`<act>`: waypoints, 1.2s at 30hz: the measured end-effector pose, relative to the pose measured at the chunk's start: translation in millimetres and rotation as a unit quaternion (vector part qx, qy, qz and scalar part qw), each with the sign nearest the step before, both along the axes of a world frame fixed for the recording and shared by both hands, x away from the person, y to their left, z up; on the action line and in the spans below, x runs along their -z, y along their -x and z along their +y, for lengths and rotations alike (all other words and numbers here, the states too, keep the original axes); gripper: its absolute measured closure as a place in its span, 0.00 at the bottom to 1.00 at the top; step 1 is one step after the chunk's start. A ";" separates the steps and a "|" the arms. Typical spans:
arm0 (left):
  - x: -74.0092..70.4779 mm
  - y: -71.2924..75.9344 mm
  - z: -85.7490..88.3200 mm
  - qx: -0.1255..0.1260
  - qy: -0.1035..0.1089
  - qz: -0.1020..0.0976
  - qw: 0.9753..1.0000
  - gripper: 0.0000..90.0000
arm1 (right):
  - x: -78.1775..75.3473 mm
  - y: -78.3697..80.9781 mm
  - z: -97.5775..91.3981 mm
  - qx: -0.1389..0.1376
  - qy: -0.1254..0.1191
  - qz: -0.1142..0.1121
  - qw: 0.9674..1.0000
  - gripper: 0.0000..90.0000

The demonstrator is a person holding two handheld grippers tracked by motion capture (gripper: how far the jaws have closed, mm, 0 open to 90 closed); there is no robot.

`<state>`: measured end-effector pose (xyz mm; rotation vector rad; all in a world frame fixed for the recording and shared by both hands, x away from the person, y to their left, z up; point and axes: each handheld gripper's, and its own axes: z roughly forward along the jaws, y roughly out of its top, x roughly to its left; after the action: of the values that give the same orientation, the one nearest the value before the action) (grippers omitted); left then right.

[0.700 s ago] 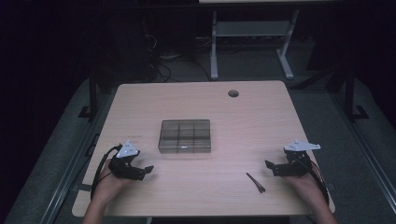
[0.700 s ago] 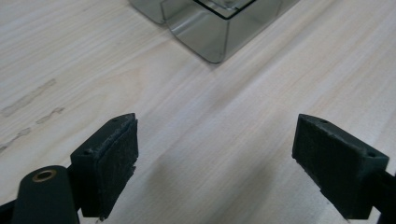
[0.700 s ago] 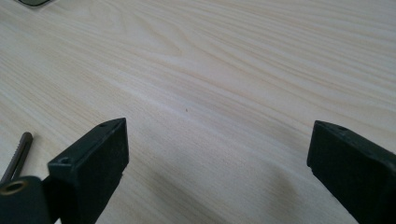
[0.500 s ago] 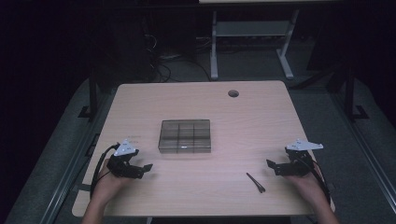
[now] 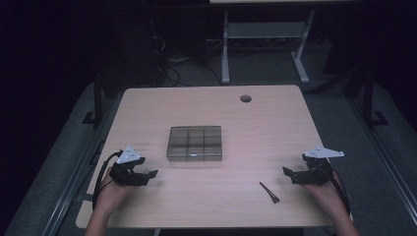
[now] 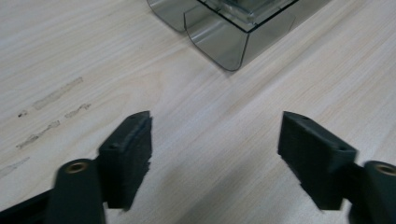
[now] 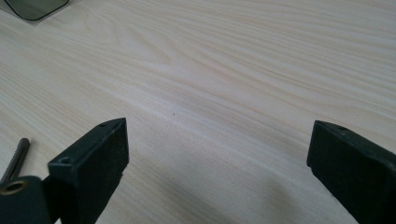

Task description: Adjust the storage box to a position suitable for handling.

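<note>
Black grippers, left and right, stay put.

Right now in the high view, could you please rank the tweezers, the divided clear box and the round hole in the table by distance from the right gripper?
From the right gripper:
1. Tweezers, lying just toward the left gripper's side and nearer the person.
2. Divided clear box, mid-table.
3. Round hole, near the table's far edge.

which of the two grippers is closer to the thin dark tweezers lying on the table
The right gripper, at the table's right edge: the thin dark tweezers lie just inward of it on the pale wooden table, while the left gripper is across the table.
</note>
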<state>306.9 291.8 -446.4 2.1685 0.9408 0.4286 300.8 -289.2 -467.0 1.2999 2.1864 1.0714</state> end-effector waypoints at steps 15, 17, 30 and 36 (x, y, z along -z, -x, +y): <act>-22.8 -13.2 4.5 -0.030 0.034 0.011 0.999 1.00 | -1.3 1.5 3.2 -0.005 0.002 -0.004 1.000 0.06; -24.0 -15.9 3.7 -0.030 0.025 0.014 0.999 1.00 | -1.2 1.7 3.1 -0.005 0.001 -0.004 1.000 0.06; -30.0 -34.4 4.5 -0.031 0.025 0.019 0.999 1.00 | -1.2 1.7 2.5 -0.005 0.001 -0.006 1.000 0.06; -35.1 -46.8 2.0 -0.034 0.036 0.016 0.999 1.00 | -0.4 2.9 1.8 -0.003 -0.002 -0.006 1.000 0.06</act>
<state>353.6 293.9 -411.3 2.0887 1.0346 0.3872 297.8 -287.4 -466.6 1.2866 2.1824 1.0827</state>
